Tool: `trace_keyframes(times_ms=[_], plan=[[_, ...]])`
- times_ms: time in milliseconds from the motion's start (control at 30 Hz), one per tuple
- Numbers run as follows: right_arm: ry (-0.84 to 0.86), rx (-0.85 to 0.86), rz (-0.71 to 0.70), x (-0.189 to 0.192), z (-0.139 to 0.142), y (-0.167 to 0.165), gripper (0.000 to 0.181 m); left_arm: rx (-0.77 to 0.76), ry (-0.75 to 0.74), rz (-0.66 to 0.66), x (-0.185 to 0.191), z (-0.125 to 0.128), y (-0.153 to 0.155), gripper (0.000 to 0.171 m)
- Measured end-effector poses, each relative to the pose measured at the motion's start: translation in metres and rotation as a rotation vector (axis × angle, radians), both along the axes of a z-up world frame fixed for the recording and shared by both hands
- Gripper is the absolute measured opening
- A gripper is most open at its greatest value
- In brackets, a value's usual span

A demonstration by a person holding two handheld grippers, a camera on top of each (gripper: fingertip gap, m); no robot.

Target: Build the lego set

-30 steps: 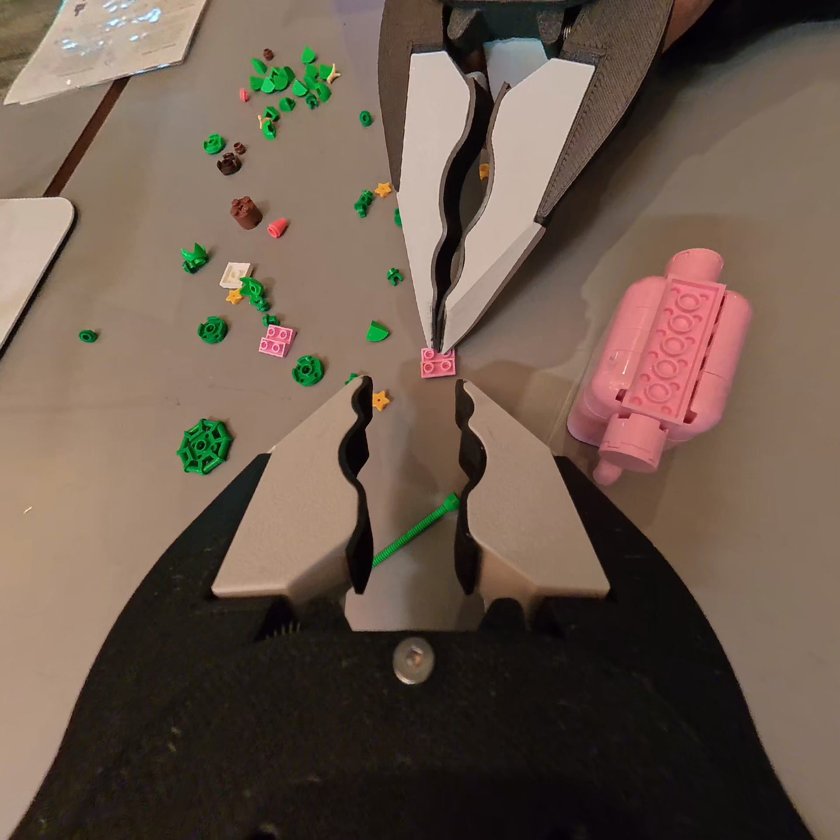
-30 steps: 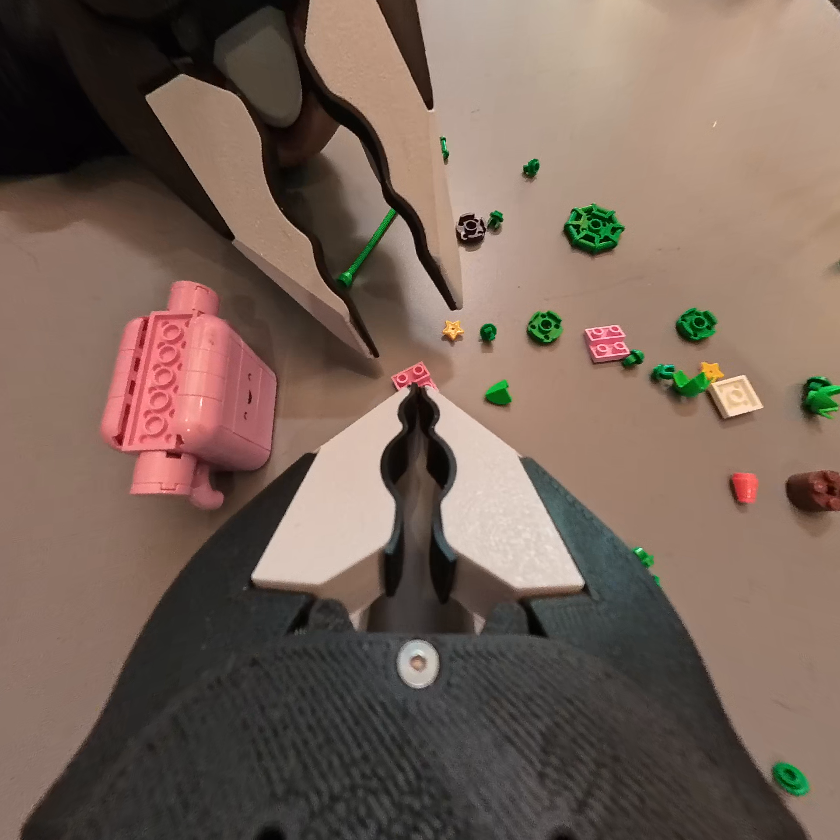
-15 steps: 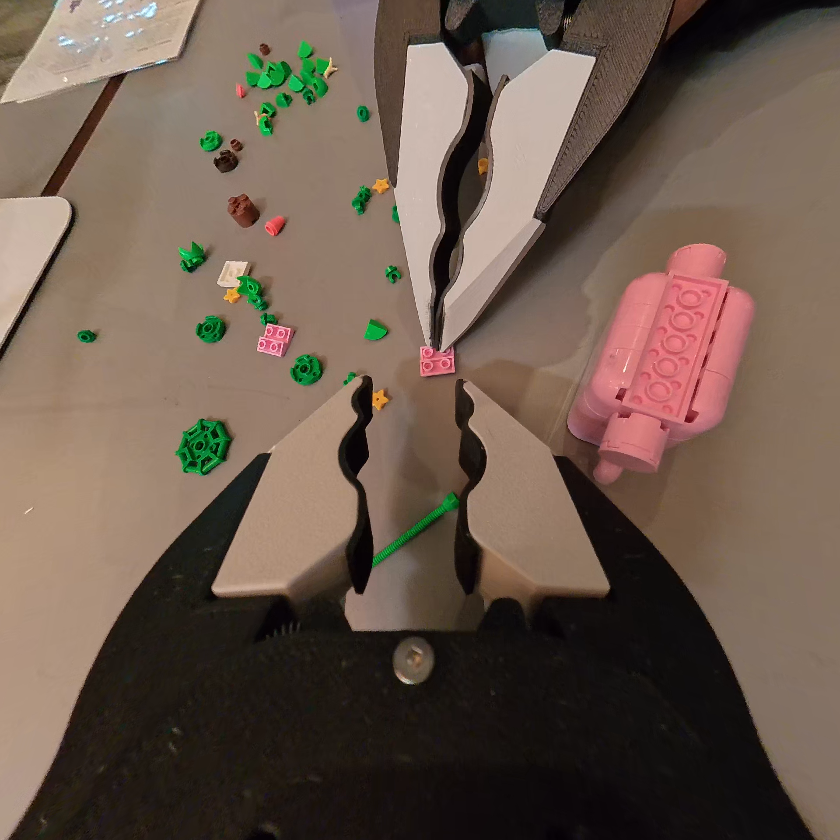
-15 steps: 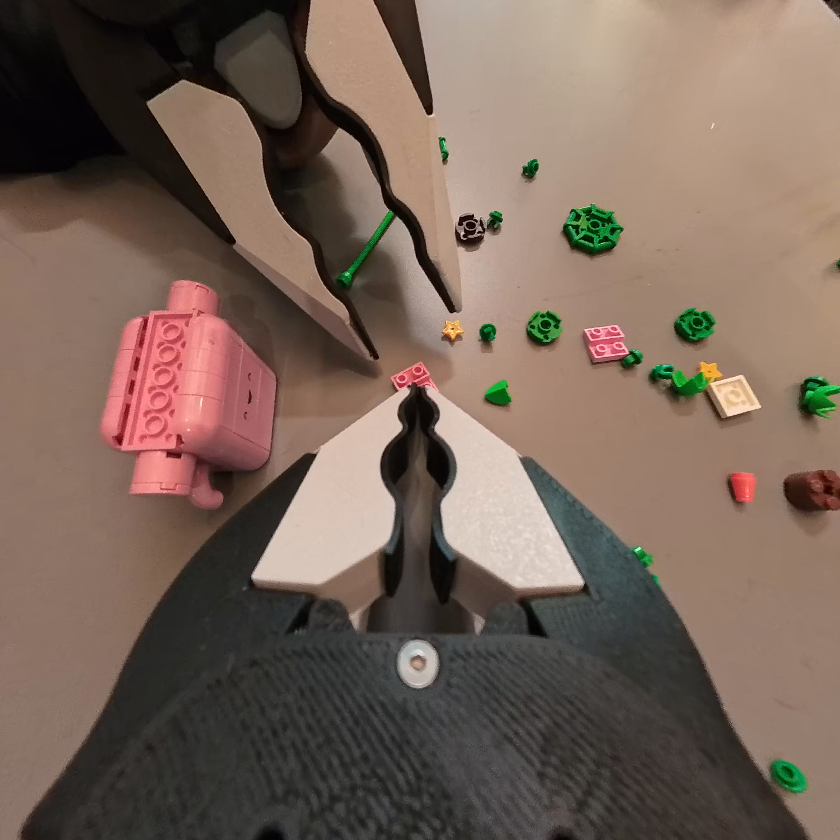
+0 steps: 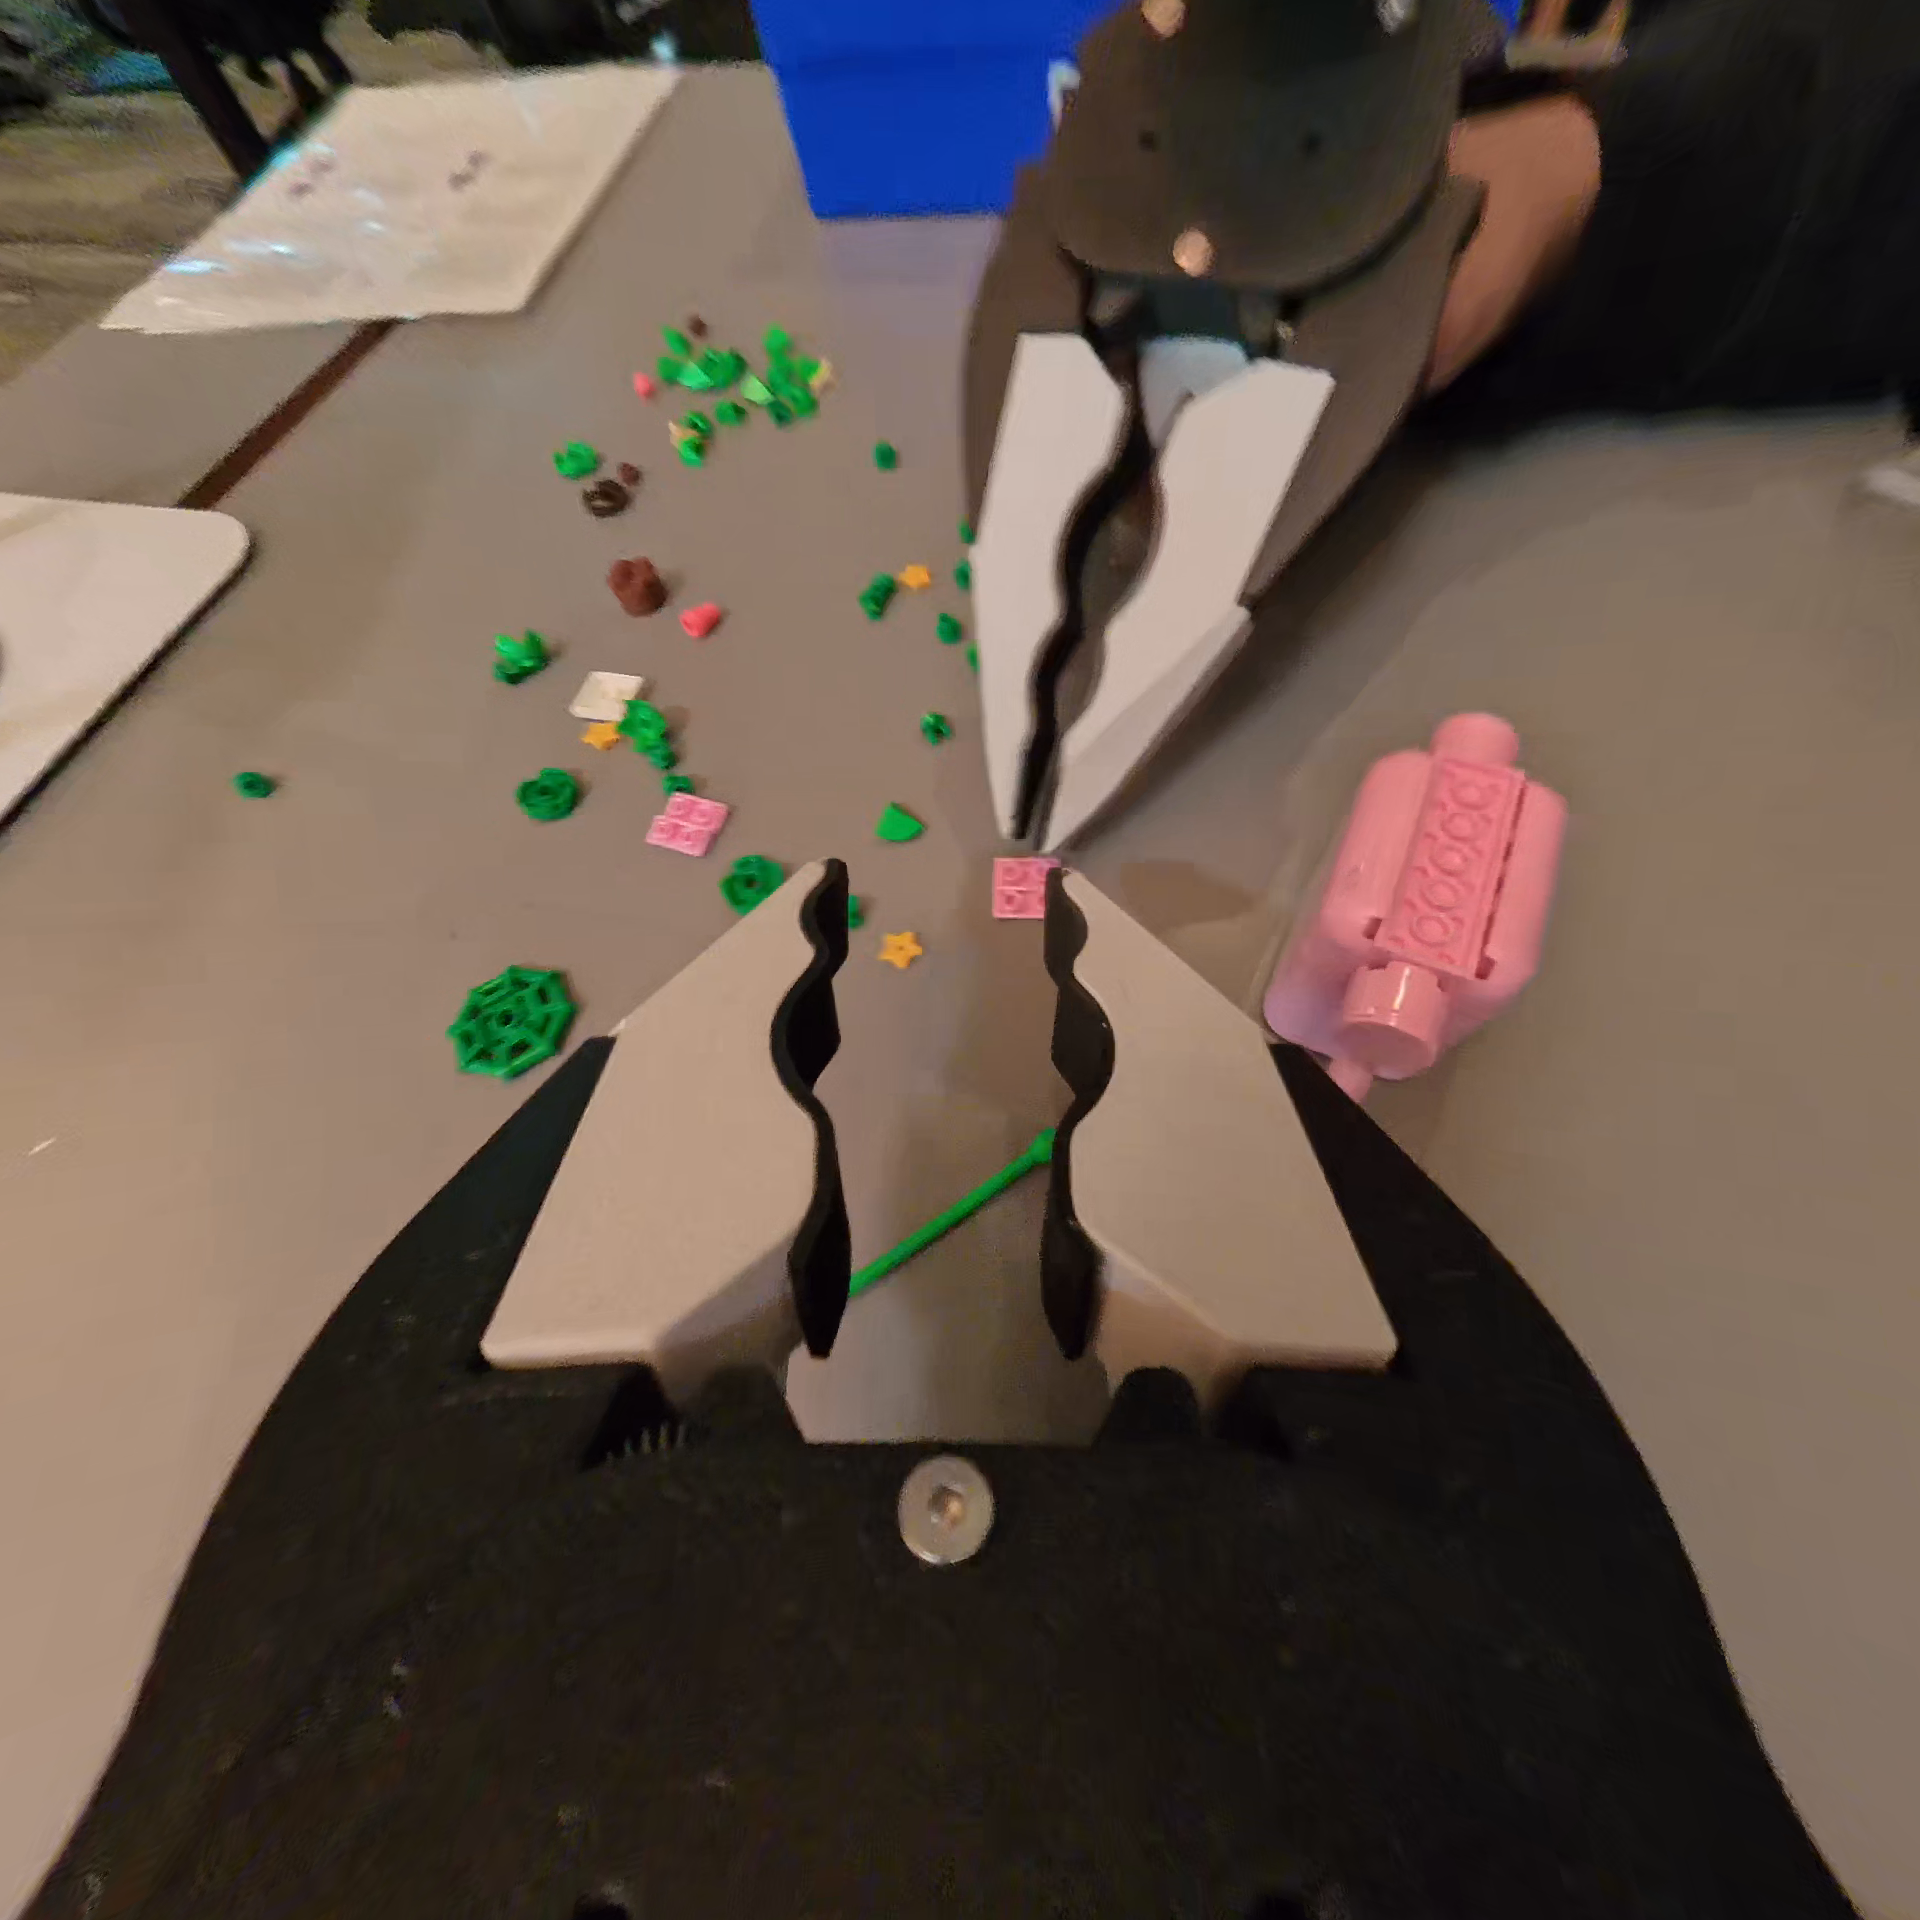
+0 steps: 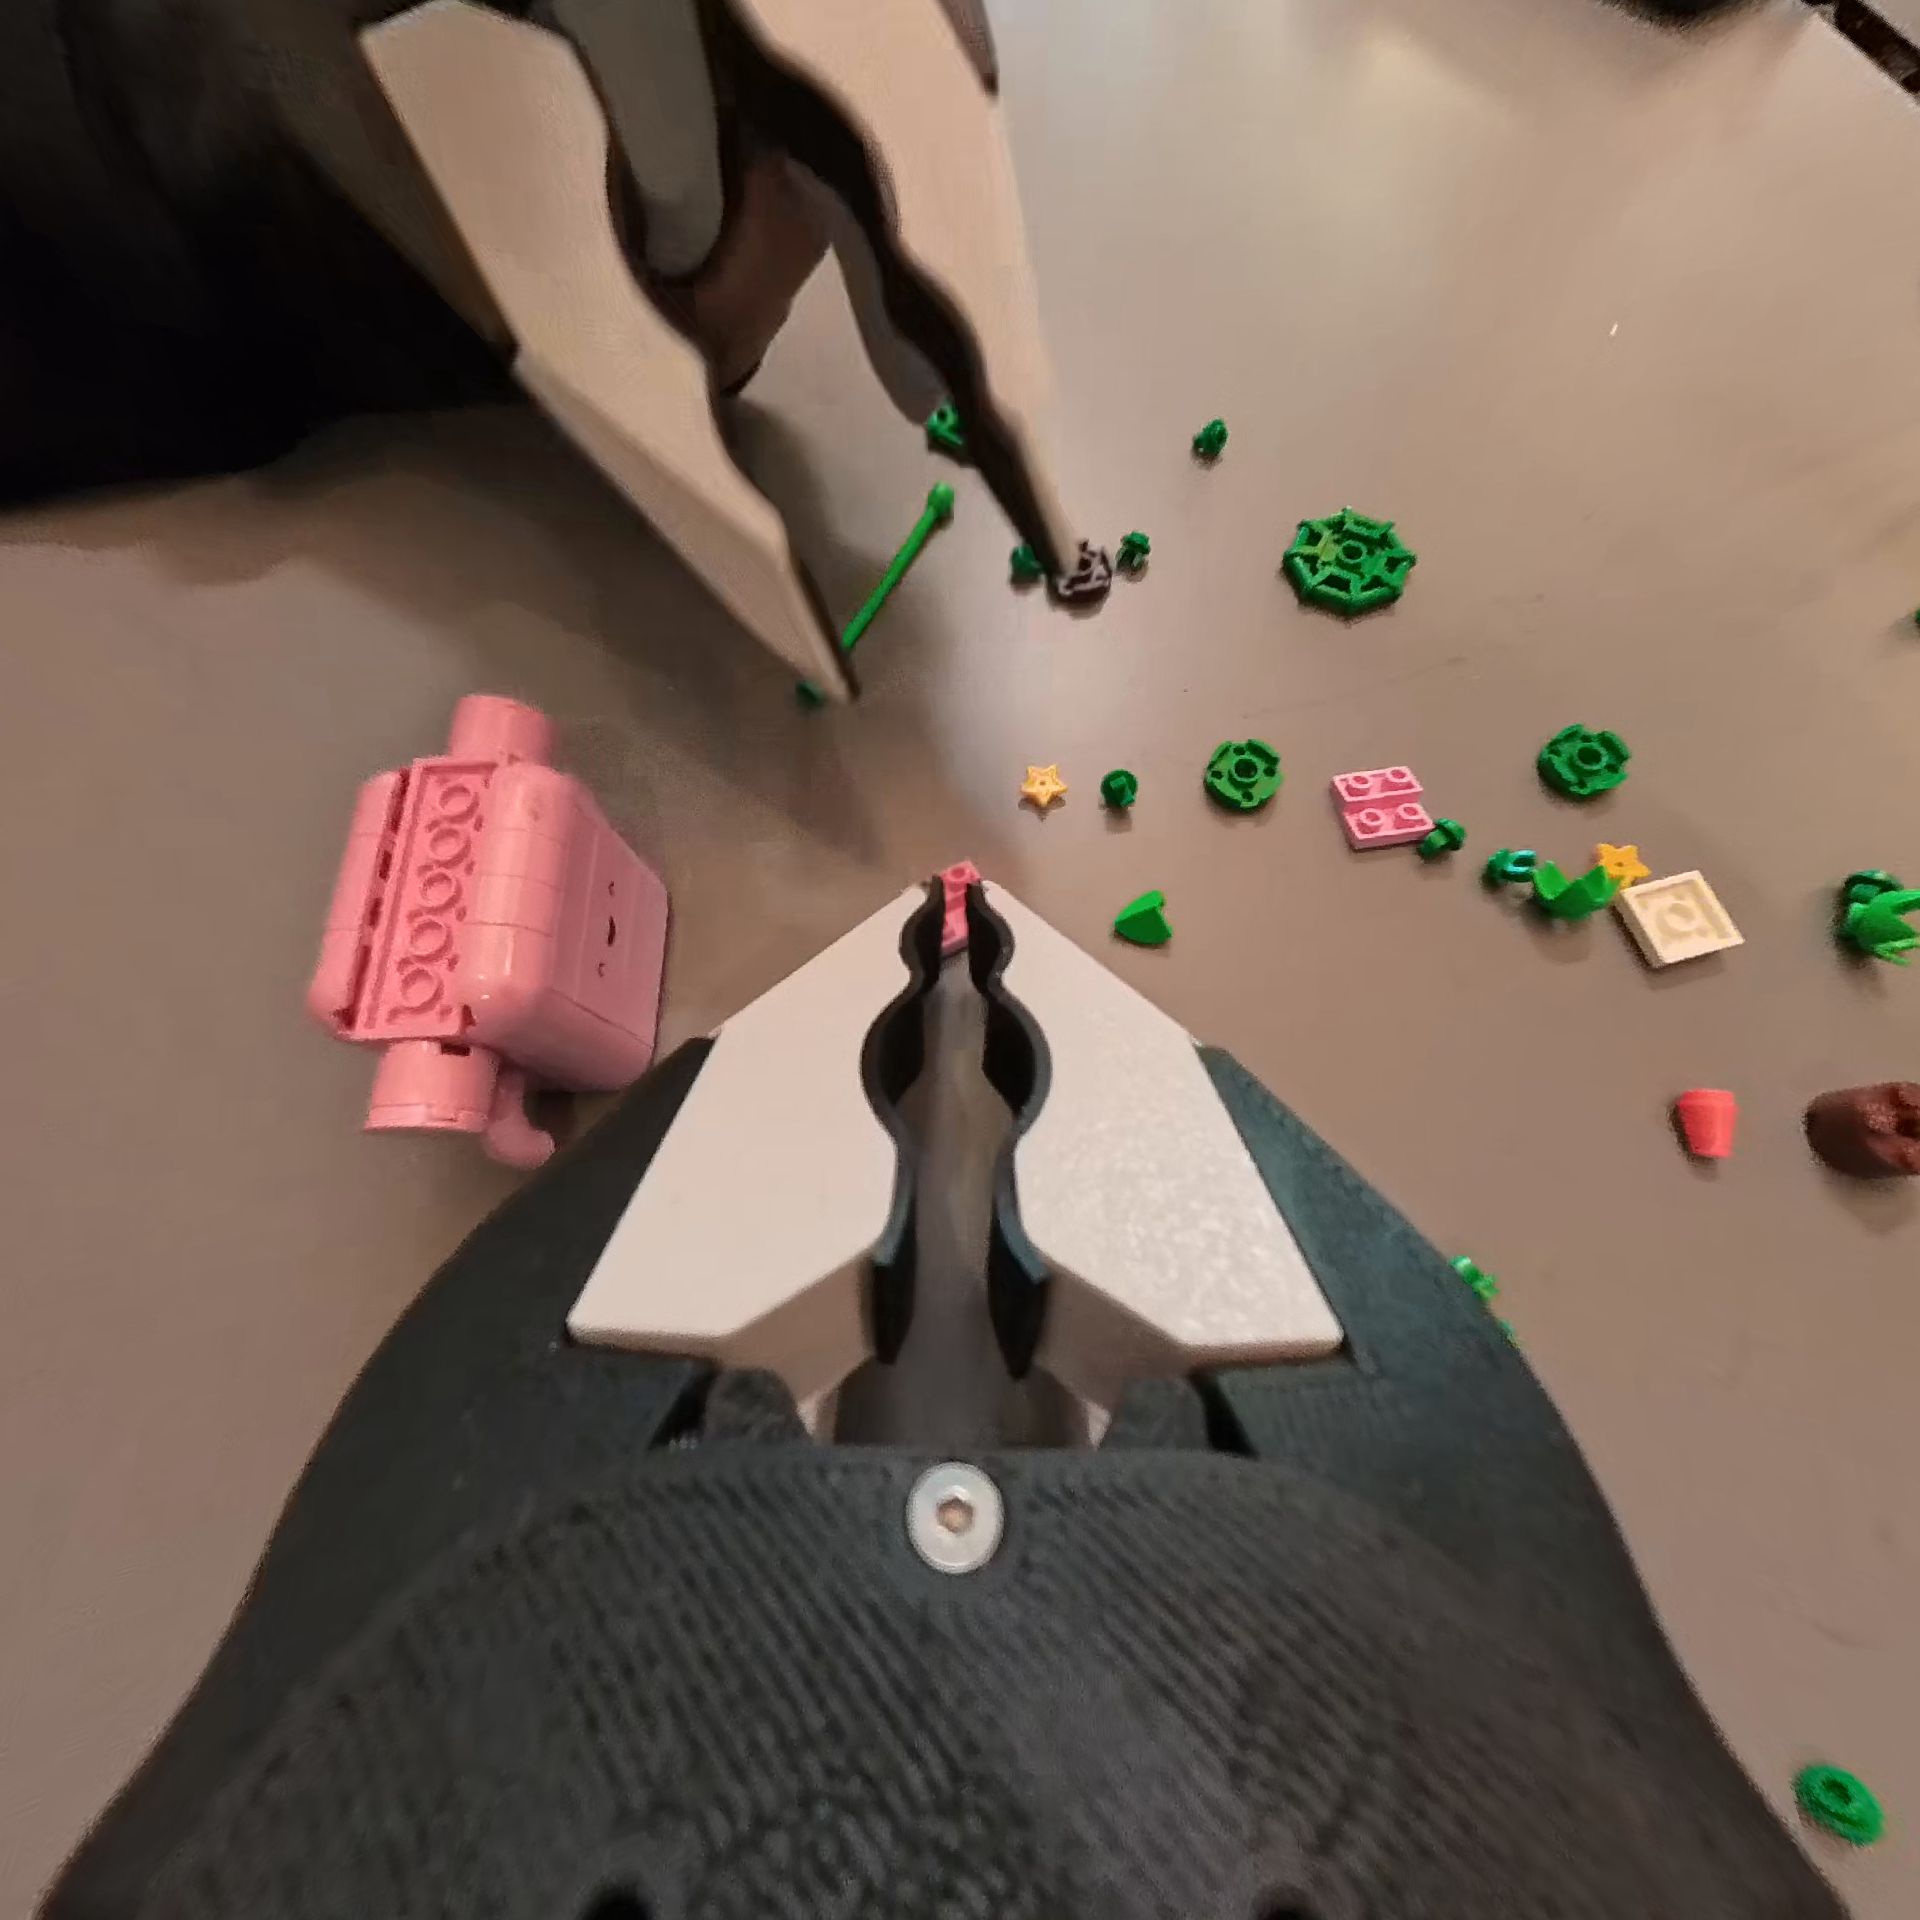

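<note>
Left wrist view: left claw (image 5: 940, 883) stood open, nothing between its fingers; a thin green rod (image 5: 951, 1216) lay on the table (image 5: 1558, 644) below them. Small pink plate (image 5: 1020, 886) sat just past the inner tip of its right-hand finger. Right claw (image 5: 1029, 831) came from the far side, fingers nearly together, tips just above the plate in this view; contact unclear. Pink block body (image 5: 1423, 914) lay to the right, long axis running away from the camera.

Right wrist view: right claw (image 6: 958, 891) was closed on the pink plate (image 6: 956, 902), held at the very tips. Pink block body (image 6: 488, 914) lay left of the claw, near; the right claw looked nearer to it.
</note>
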State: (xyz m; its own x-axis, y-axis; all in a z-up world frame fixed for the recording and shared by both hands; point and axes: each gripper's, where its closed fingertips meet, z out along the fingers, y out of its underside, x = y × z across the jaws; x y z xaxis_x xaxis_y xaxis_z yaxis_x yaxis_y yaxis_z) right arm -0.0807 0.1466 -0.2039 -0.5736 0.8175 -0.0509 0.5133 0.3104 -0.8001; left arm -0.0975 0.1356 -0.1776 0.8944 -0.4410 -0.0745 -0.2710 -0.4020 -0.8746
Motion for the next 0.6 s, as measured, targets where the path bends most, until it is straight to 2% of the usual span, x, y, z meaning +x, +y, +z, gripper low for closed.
trace_keyframes(times_ms=[133,233,367,600], plan=[[0.059,-0.044,-0.023,-0.004,0.015,0.004,0.003,0.086,-0.12,0.138,-0.042,0.027,-0.005,0.032],[0.1,-0.073,-0.052,-0.007,0.025,0.01,0.003,0.125,-0.153,0.245,-0.074,0.037,-0.011,0.029],[0.147,-0.076,-0.108,-0.012,0.033,0.024,0.003,0.118,-0.149,0.329,-0.097,0.035,-0.015,0.027],[0.185,-0.085,-0.269,-0.018,0.043,0.074,0.004,0.071,-0.109,0.319,-0.092,0.022,-0.012,0.025]])
